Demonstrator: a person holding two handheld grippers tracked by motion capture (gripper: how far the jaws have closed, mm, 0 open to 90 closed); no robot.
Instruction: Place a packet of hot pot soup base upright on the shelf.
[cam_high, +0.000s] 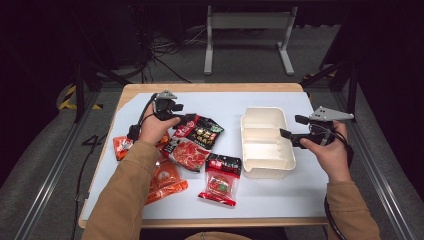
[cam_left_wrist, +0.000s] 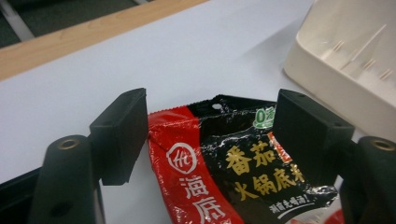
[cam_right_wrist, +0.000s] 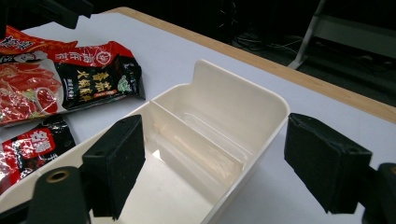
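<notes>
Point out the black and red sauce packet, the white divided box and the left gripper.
black and red sauce packet (cam_left_wrist: 243, 168): left gripper view, printed front.
white divided box (cam_high: 270, 172): high view, near rim.
left gripper (cam_left_wrist: 210, 135): left gripper view, midway between jaws.

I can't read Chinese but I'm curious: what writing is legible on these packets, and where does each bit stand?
"海底": white, on the red side of the packet between the left gripper jaws.
"番茄" over "火锅底料": gold, on its black side.
"0": green badge at its top.
White strip below: too small.
Other packets: print too blurred.
Tray: no writing.
</notes>
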